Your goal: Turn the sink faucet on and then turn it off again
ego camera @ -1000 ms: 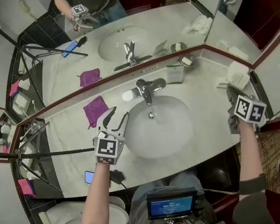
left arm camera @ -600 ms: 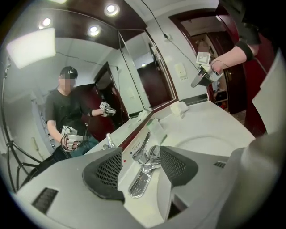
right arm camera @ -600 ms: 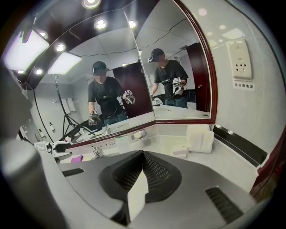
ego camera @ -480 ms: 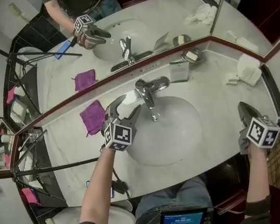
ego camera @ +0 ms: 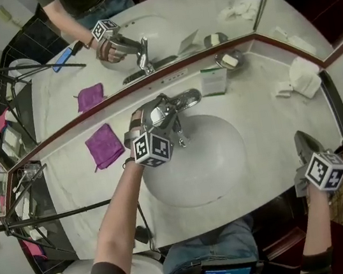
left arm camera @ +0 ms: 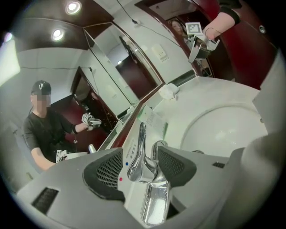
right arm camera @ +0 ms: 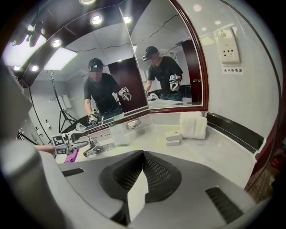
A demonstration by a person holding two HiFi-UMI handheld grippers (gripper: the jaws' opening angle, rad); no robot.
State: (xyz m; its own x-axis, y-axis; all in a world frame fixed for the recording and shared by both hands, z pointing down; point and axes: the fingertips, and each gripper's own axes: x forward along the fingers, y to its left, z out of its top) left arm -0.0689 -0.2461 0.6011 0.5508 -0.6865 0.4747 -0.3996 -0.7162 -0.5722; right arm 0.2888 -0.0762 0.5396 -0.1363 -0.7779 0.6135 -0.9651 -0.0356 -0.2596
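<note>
The left tongs (ego camera: 157,111), not yet gripping but just narrowing, straddle the faucet lever (left arm camera: 140,144) between their jaws, seemingly to lift it, while the right tongs (right arm camera: 142,177) idle clenched and empty, well aside.

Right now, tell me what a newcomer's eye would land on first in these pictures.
The left claw straddles the chrome faucet lever at the back of the white basin; its jaws have just been closing, the lever between them but not yet pinched. A purple cloth lies on the counter left of the basin, and the right claw hangs shut near the counter's right end.
</note>
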